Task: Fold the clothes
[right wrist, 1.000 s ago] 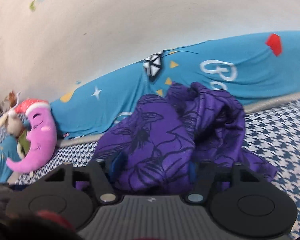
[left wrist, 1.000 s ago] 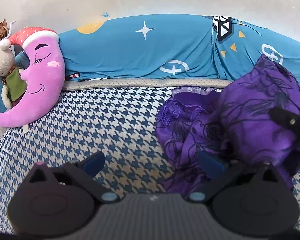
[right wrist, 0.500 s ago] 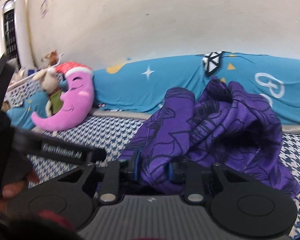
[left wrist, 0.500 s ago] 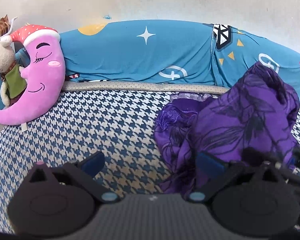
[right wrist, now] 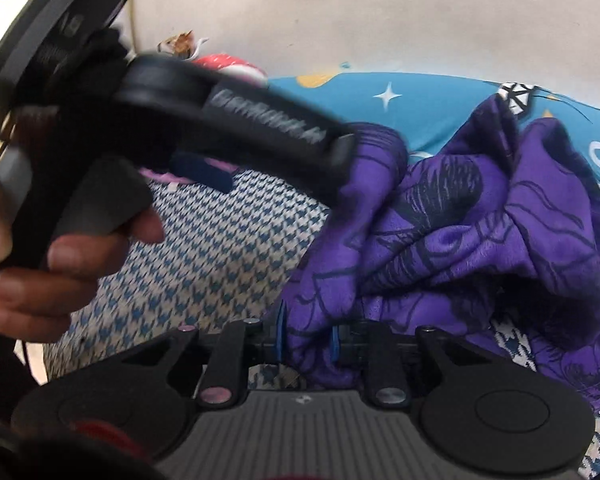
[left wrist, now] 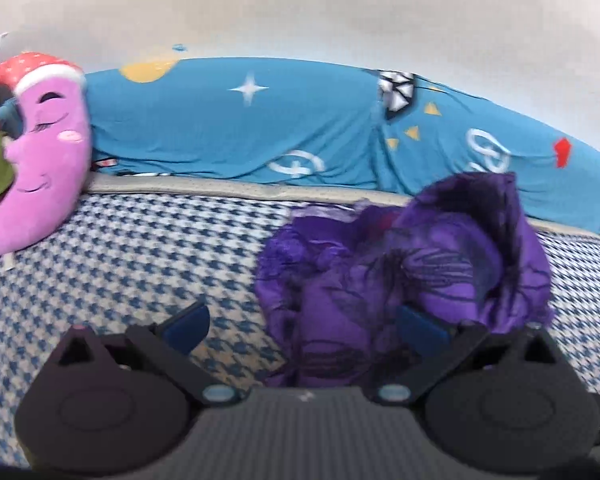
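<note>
Bedspread (left wrist: 132,264) in houndstooth check carries a crumpled purple garment (left wrist: 420,264). Right gripper (right wrist: 306,340) is closing, pinching a fold; left gripper (left wrist: 304,324) hangs spread beside it. Gathering stage; next, probably a second corner to spread it flat.

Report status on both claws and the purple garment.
Right claw closing, purple garment pinched between its fingers. Left claw open over the garment's edge, gripping nothing. Garment bunched on the checked bedcover. Nothing in the way.
</note>
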`<state>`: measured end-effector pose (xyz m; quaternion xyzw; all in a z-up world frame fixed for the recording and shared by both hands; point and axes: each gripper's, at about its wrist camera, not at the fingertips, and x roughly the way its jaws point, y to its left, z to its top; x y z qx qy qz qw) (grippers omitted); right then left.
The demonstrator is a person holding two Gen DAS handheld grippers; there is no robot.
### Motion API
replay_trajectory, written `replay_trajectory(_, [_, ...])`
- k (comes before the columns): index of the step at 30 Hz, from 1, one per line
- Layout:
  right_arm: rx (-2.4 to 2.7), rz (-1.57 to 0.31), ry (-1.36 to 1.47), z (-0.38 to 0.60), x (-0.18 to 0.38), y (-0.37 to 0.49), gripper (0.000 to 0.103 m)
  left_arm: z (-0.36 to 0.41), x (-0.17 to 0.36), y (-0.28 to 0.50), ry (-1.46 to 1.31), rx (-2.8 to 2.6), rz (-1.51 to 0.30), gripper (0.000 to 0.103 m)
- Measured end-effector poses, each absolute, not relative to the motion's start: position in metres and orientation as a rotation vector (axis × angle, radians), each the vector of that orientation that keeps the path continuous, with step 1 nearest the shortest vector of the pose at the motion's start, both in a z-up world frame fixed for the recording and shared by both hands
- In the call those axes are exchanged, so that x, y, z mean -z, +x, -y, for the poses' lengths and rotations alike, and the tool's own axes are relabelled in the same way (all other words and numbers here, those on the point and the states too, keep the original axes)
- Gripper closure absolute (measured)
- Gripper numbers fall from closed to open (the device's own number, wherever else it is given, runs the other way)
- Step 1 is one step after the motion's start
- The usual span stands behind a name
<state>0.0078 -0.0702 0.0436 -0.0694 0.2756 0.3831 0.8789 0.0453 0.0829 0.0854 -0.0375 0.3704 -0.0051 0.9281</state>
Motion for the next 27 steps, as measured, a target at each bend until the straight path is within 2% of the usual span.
replay_trajectory(5, [-0.776, -0.579, -0.153, 0.080, -0.050, 0.006, 0.077, -0.072, -0.070, 0.057, -0.032, -0.027, -0.817, 0.000])
replay_trajectory(13, [-0.727, -0.575, -0.169, 0.116, -0.068, -0.001, 0.057, -0.069, -0.056, 0.069, -0.007, -0.111, -0.850, 0.000])
replay_trajectory(21, [-0.541, -0.543, 0.016, 0.158, -0.083, 0.016, 0.047, -0.067, -0.048, 0.071, -0.010, -0.127, -0.866, 0.000])
replay_trajectory(25, [-0.481, -0.558, 0.157, 0.166, -0.089, 0.037, 0.033, -0.068, -0.043, 0.072, -0.024, -0.127, -0.885, 0.000])
replay_trajectory(27, [-0.463, -0.571, 0.233, 0.169, -0.087, 0.047, 0.032, -0.070, -0.041, 0.072, -0.033, -0.124, -0.891, 0.000])
